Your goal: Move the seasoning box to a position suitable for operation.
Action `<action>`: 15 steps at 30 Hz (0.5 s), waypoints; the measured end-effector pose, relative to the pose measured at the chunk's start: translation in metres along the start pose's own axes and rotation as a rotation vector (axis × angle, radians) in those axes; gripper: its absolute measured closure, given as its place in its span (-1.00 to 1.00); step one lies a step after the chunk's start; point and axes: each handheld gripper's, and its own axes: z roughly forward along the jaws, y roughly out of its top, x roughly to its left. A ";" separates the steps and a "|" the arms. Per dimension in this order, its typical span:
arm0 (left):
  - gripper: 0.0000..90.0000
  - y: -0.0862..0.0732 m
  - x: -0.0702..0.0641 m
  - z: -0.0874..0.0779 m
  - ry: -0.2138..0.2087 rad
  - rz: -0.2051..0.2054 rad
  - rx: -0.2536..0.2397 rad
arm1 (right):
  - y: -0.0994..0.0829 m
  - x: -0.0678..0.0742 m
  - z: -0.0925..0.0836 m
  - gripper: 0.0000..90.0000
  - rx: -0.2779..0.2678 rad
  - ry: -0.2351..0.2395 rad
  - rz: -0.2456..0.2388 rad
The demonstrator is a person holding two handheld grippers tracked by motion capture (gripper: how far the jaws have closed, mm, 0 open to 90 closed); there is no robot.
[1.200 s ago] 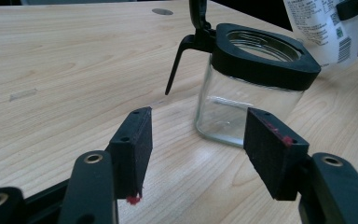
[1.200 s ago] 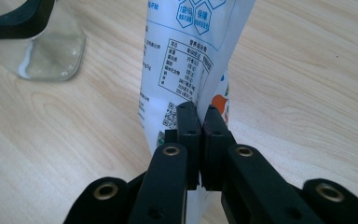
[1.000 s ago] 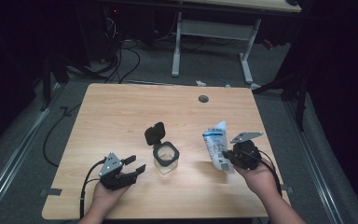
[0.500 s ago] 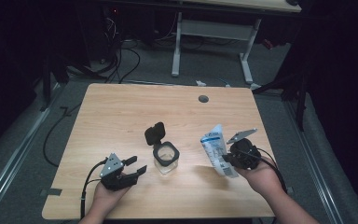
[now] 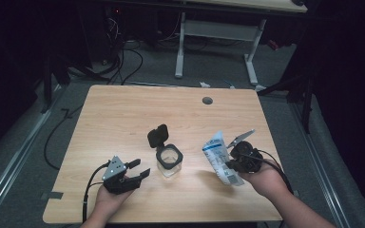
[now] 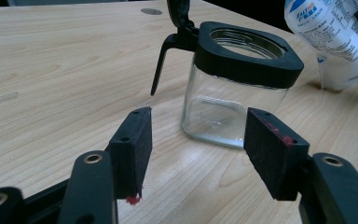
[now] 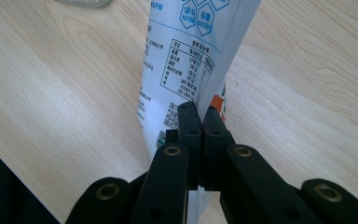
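The right gripper (image 5: 232,165) is pinching a white printed pouch (image 5: 220,156) w/ jaws squeezed flat on its lower edge, holding it up tilted over the table (image 5: 123,114) nr the right edge, just right of the glass jar (image 5: 169,161). The left gripper (image 5: 134,170) is sitting low nr the front edge w/ jaws spread wide & nothing between them, pointing at the jar w/ a gap of bare wood in between. The jar is standing upright abt mid-table w/ its black lid (image 5: 158,136) flipped up & open, the far half of the table lying bare behind it.
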 end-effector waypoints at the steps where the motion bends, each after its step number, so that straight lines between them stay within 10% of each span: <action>1: -0.06 0.000 0.000 0.000 -0.001 0.001 0.000 | 0.001 0.000 0.000 0.99 0.004 -0.001 -0.008; 15: -0.05 0.001 -0.003 0.000 -0.005 0.010 0.001 | 0.018 -0.006 -0.001 1.00 0.091 0.012 0.012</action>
